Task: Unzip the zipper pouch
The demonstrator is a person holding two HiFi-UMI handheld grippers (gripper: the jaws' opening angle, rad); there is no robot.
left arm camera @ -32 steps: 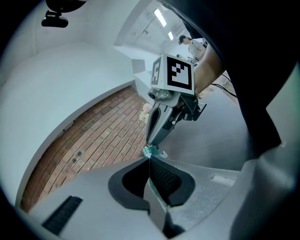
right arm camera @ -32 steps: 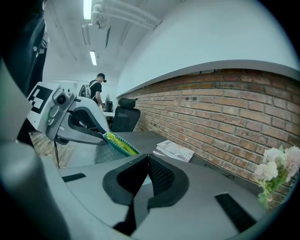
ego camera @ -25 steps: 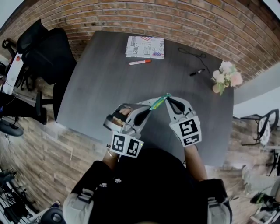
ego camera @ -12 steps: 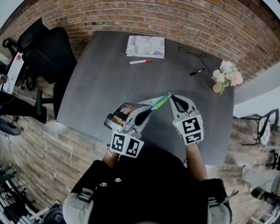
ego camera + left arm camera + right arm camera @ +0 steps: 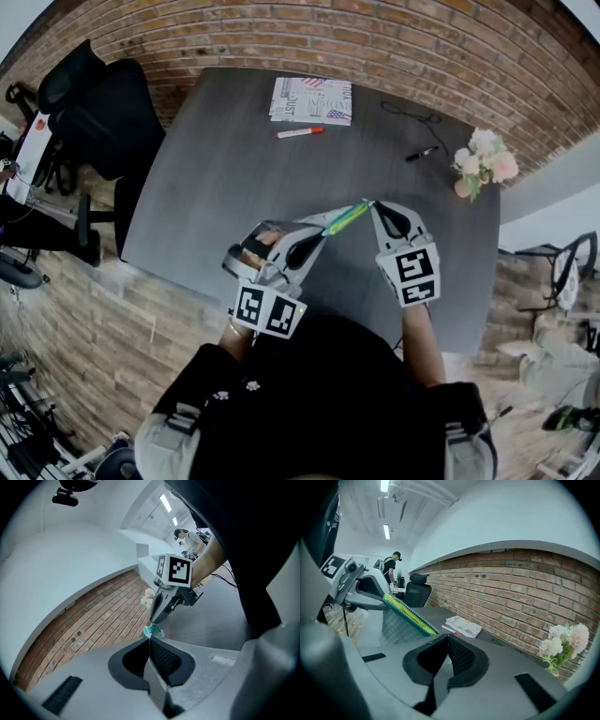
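I hold the zipper pouch (image 5: 345, 218) in the air over the dark table (image 5: 216, 187), stretched between both grippers. Its top edge is a green and teal zipper strip (image 5: 410, 613), with a pale checked body (image 5: 396, 629) hanging below. My left gripper (image 5: 323, 236) is shut on the pouch's near left end. My right gripper (image 5: 372, 206) is shut on the far right end of the zipper strip; the pull itself is hidden between the jaws. In the left gripper view only a teal tip of the pouch (image 5: 152, 631) shows past my shut jaws, right under the right gripper (image 5: 164, 604).
At the table's far edge lie a printed booklet (image 5: 311, 100) and a red marker (image 5: 300, 133). A black pen (image 5: 422, 154) and a thin cable (image 5: 412, 117) are at the far right, beside a bunch of pale flowers (image 5: 485, 164). A black office chair (image 5: 103, 112) stands left.
The right gripper has edged slightly to the right with its end of the pouch. The left gripper has stayed put.
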